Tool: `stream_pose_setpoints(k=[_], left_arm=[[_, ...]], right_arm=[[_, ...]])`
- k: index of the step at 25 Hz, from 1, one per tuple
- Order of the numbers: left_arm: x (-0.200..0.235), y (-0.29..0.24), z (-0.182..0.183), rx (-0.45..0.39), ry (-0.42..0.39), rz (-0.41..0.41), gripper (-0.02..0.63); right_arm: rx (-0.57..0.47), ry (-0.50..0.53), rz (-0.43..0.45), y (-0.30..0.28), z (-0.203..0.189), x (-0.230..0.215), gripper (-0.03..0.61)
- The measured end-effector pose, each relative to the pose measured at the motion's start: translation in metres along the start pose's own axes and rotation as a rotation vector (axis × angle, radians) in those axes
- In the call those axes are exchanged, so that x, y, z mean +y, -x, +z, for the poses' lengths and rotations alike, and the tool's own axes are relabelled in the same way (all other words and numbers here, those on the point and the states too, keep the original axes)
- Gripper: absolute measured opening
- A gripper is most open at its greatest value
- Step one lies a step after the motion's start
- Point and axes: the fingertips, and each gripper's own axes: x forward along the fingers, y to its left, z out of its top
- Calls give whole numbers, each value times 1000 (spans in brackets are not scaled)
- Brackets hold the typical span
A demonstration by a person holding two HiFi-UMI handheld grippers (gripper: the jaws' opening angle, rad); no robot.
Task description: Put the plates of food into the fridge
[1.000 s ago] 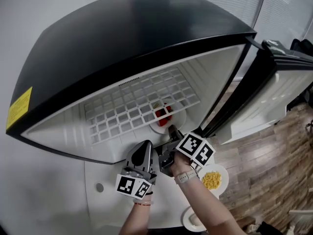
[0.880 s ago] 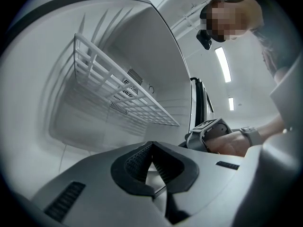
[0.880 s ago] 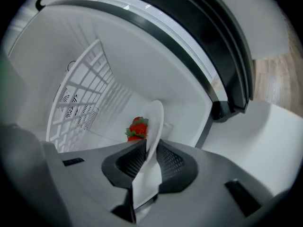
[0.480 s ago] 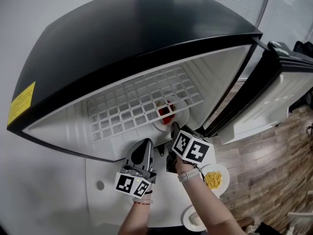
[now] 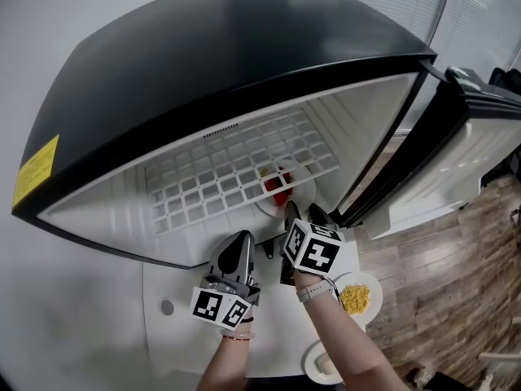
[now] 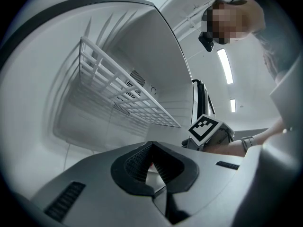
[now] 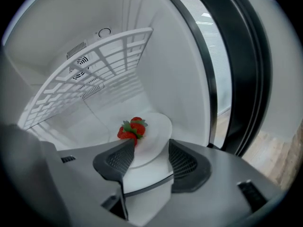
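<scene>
A white plate (image 7: pixel 152 132) with strawberries (image 7: pixel 132 128) rests on the fridge floor under the wire shelf (image 5: pixel 236 173); in the head view the plate (image 5: pixel 295 192) shows through the shelf bars. My right gripper (image 7: pixel 149 161) is just in front of it, and its jaws are opening. The plate's near rim lies between the pads without touching them. In the head view the right gripper (image 5: pixel 301 213) reaches into the fridge mouth. My left gripper (image 5: pixel 242 238) hovers shut and empty at the fridge's lower edge, and the left gripper view shows its tips (image 6: pixel 151 148) meeting. A plate of yellow corn (image 5: pixel 353 298) sits on the white table.
The black fridge door (image 5: pixel 456 129) stands open at the right. Another white dish (image 5: pixel 319 366) sits at the near edge of the white table (image 5: pixel 175 332). Wooden floor (image 5: pixel 456 283) lies to the right. The wire shelf (image 6: pixel 125 96) spans the compartment above the strawberry plate.
The right gripper's jaws have opened and let go of the strawberry plate, which now stays on the fridge floor. The right gripper has drawn back slightly. The left gripper has hardly moved.
</scene>
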Motion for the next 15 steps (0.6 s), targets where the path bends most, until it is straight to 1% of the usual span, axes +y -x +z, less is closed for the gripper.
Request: stream_pose_setpoints(k=[1,5,8,10,12,15], left_arm=[[1,1,0,1,0,1,6],[3,3,0,0,5,10,6],[-1,6,2,-6,3,-5,6],[-6,8,3,-7,-2,-24,6],[-10,11,4,-3,-8,-36,6],[-15,18,7,0,-16,-36,6]], right_arm=[[-6,10,-4,1,0,-1,212],[-16,13,-9,3,-1,-4,238],[-16,18,18,10,-3,1,242],[-22,39,58,17,-5,9,242],[-46,90,100,27,-4,21,241],[-100,222,156,45,-1,40,241]])
